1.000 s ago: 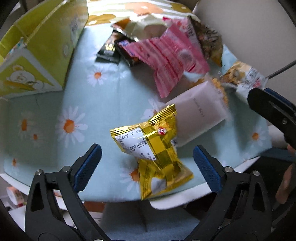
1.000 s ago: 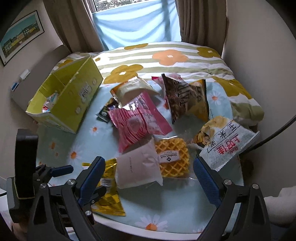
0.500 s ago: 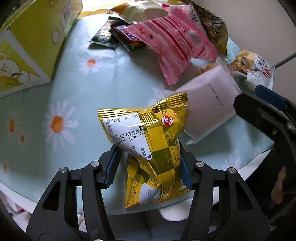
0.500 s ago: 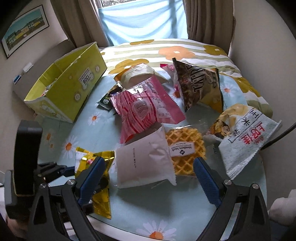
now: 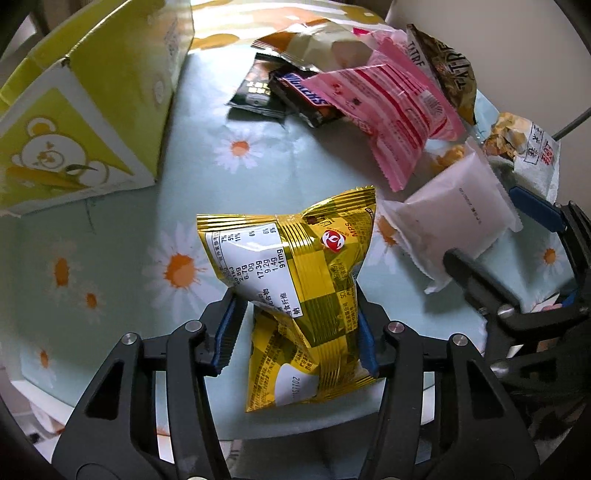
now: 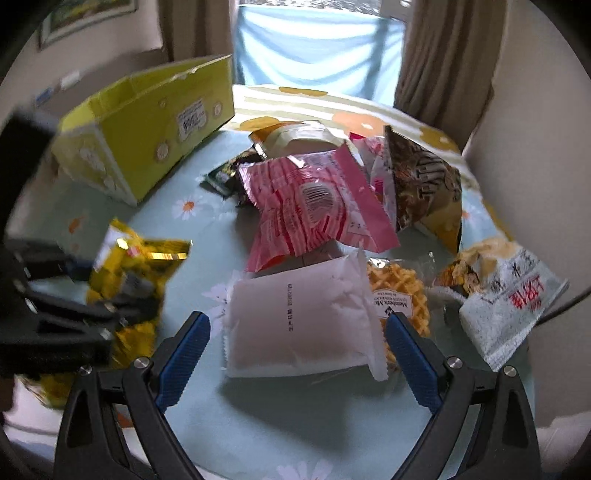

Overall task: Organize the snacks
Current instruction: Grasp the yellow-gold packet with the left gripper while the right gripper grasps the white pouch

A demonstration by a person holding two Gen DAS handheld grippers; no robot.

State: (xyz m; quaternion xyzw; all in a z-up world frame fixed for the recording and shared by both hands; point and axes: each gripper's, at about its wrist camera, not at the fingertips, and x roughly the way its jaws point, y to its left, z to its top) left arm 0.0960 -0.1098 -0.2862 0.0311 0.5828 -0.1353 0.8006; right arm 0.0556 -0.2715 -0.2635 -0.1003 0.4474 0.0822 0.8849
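Gold snack bag [image 5: 295, 280] within left hand-held gripper [image 5: 295, 332]

Daisy-print cloth [image 6: 295, 424] covers the surface, pale blue. Striped cloth with orange flowers [image 6: 354, 118] lies along its far edge. Beyond: brown curtains [image 6: 443, 66] flanking a blue-draped window [image 6: 314, 48]. Framed picture [image 6: 88, 11] on wall, upper left.

Gold-yellow checked snack bag [image 5: 295, 273] with white nutrition panel, red-white logo. Pale blue tablecloth [image 5: 122, 236], white daisies, orange centres. Yellow-green cardboard box [image 5: 85, 122], white bear print. Pink-white striped packet [image 6: 314, 203]. Plain white pouch [image 6: 295, 325]. Blue gripper pads [image 6: 184, 358].
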